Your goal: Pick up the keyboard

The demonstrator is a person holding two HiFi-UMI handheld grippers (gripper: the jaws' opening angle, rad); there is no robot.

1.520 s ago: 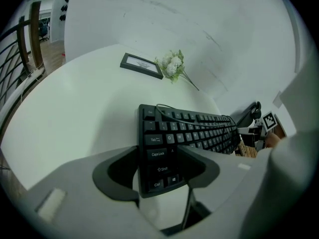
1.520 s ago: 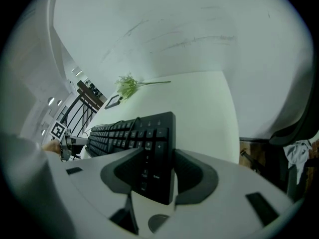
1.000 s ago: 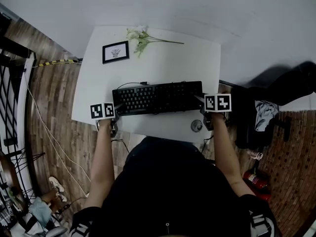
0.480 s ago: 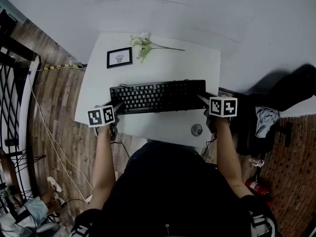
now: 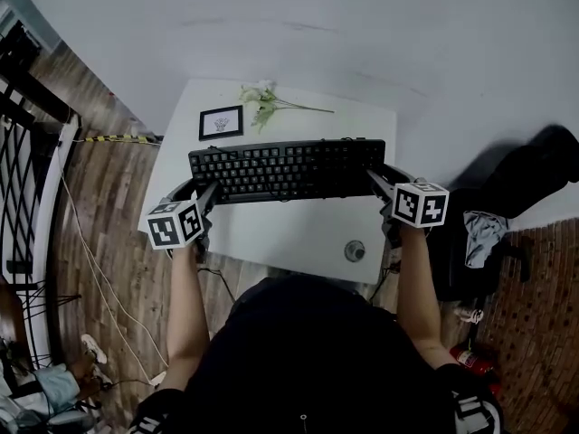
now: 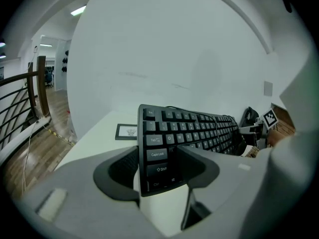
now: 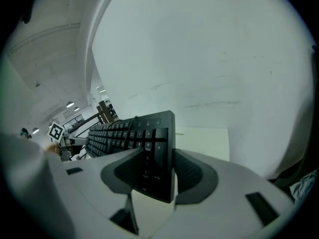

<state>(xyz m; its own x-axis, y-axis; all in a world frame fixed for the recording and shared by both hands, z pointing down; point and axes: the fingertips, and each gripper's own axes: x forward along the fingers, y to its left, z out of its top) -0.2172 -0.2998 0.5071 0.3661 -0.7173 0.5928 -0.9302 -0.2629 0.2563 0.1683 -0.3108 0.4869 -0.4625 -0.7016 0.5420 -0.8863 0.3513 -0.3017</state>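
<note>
From the head view, the lift looks under way: one black full-size plastic keyboard (image 5: 285, 170) hangs over the white rectangular table (image 5: 298, 233), apparently clear of it, with two grippers, the left gripper (image 5: 211, 191) and right gripper (image 5: 374, 178), at its ends; at the table's back lie one small black-framed picture (image 5: 221, 122) and one sprig of white flowers (image 5: 262, 98), near its front one small round grey disc (image 5: 354, 251). Left gripper view: jaws clamped on the keyboard's Shift-key end. Right gripper view: jaws pinching its numpad end. Next, I'd judge, hold both ends level
</note>
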